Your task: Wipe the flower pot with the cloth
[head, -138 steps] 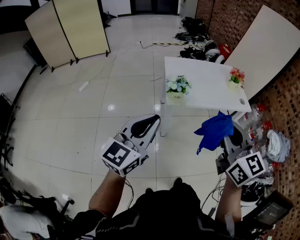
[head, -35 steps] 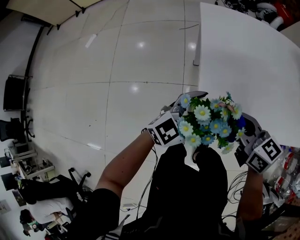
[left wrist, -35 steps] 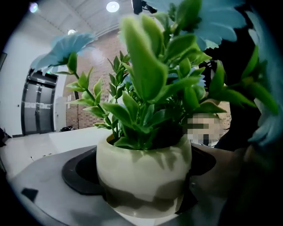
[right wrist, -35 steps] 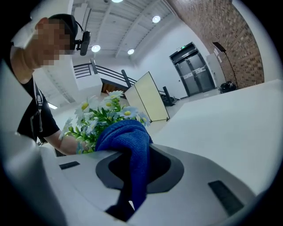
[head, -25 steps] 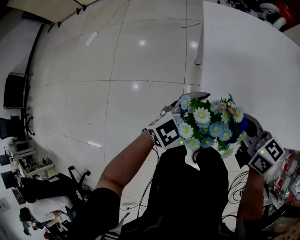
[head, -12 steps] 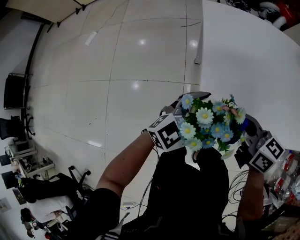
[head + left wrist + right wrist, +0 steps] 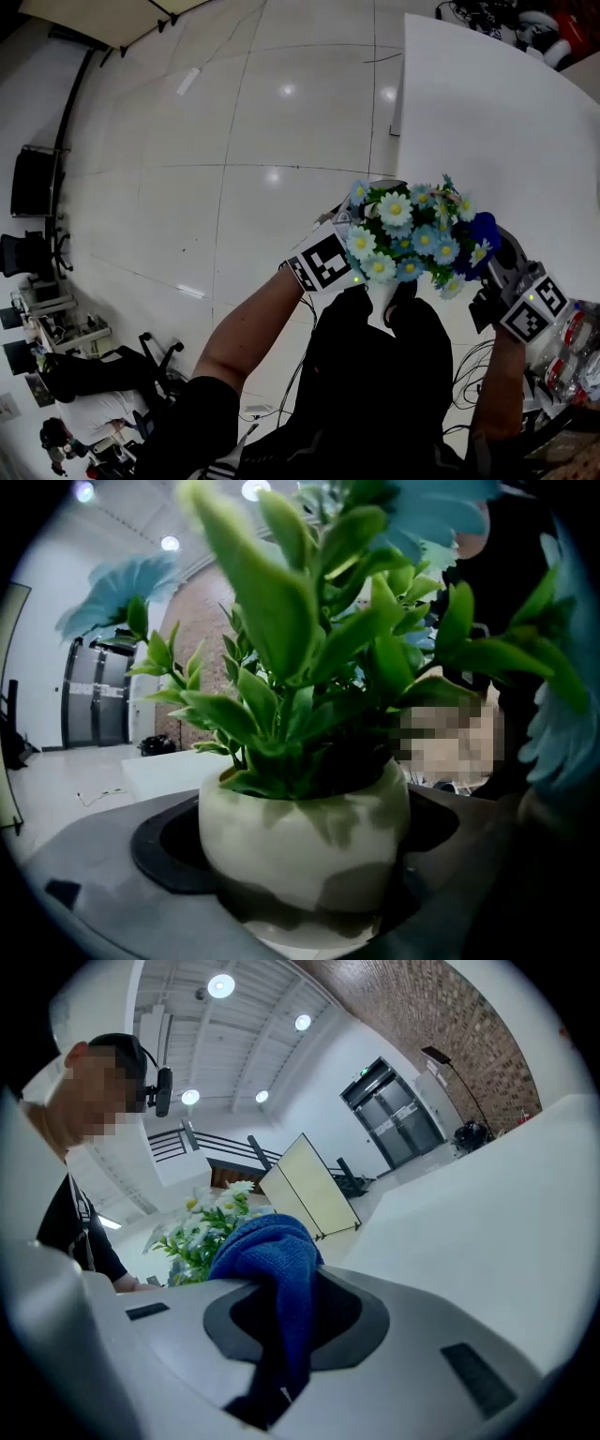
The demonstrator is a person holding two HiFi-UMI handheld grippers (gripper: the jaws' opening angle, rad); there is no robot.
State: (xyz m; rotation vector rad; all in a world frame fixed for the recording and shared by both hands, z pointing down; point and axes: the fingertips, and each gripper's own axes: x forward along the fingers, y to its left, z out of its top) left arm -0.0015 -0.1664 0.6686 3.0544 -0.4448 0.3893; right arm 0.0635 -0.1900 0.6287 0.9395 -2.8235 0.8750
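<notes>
Left claw (image 7: 300,902) grips the flower pot (image 7: 305,832) of daisies (image 7: 403,239); right claw (image 7: 291,1335) pinches the cloth (image 7: 272,1251), apparently against them.

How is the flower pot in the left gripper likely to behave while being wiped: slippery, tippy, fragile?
The flower pot looks smooth and rounded, so it may twist or slip in the left gripper's jaws. Its flowers spread wider than the pot, so it probably feels top-heavy. It looks ceramic, likely breakable if dropped.

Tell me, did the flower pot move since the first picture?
Yes. The flower pot stood on the white table then; now it is lifted off, by the table's near edge, held in the left gripper's fingers.
</notes>
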